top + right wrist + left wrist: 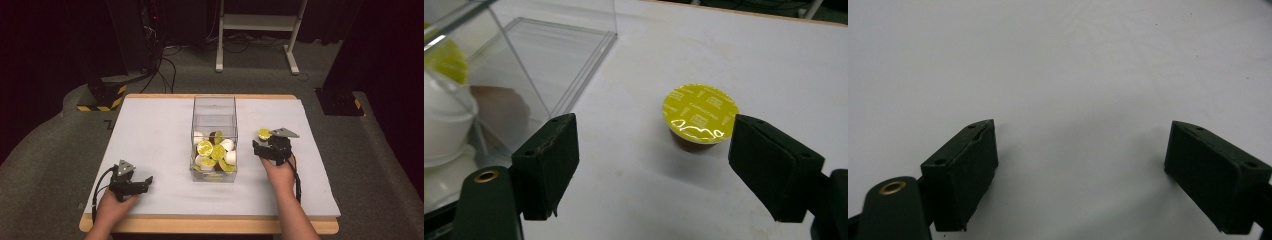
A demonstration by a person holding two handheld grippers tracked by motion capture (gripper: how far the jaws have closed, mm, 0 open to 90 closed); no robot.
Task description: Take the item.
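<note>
A clear plastic box point(214, 107) stands mid-table, its near half holding several coffee capsules point(214, 152) with yellow lids, white and brown bodies. One brown capsule with a yellow foil lid point(263, 134) point(700, 112) stands on the white table right of the box. My right gripper point(258, 145) point(651, 167) is open just in front of it, jaws wide, the capsule close to the right jaw and just beyond the tips. My left gripper point(145, 182) point(1080, 175) rests open near the front left of the table, with bare white surface between its jaws.
The white table top point(150, 140) has a wooden edge along the front. The box wall point(514, 75) stands close to the left of my right gripper. Beyond the table are grey floor, black stands with yellow-striped bases point(102, 97) and a white frame point(260, 22).
</note>
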